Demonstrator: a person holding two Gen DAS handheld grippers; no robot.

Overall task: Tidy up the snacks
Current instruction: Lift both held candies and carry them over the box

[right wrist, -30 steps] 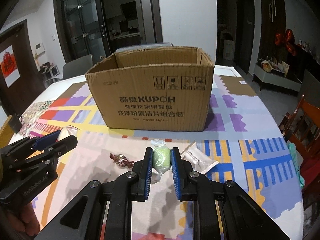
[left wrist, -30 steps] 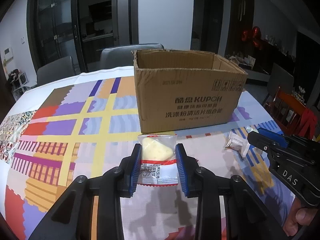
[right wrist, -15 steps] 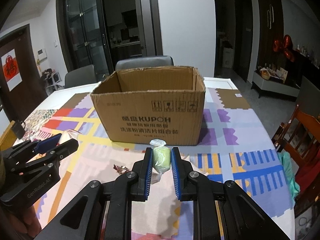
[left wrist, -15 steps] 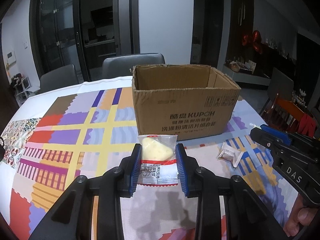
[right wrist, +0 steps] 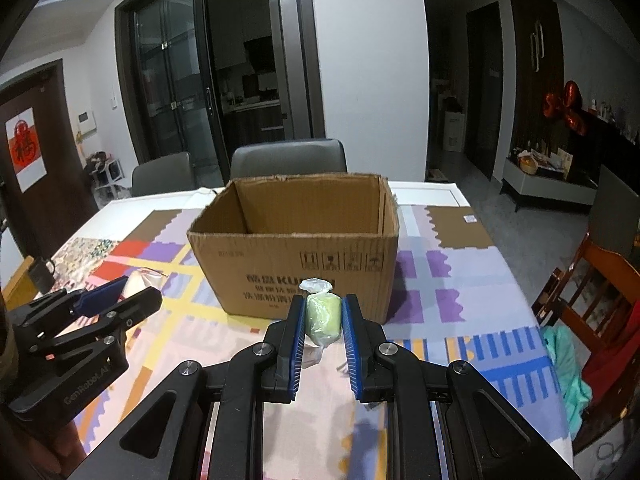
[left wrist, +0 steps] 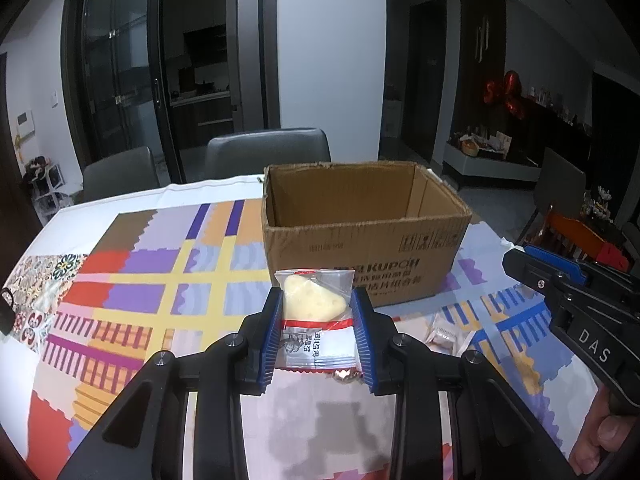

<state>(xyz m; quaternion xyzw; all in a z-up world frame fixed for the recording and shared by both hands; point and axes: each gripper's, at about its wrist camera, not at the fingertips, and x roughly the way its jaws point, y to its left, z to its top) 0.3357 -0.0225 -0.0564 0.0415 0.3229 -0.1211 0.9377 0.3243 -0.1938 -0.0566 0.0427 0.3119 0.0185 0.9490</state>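
On tablecloth [left wrist: 120,280] — cardboard box [left wrist: 360,248], interior bare.

A clear packet [left wrist: 316,320] with a pale yellow, holed wedge inside and a red-and-white printed band below hangs upright in the air. A soft green sweet [right wrist: 323,314] in twisted clear wrap does too. Behind both stands the open cardboard box [left wrist: 360,264] — a small white packet [left wrist: 442,334] lies on the cloth just beside it.

"KUPOH" on cardboard box [right wrist: 294,268]; "DAS" on right gripper [left wrist: 592,346]
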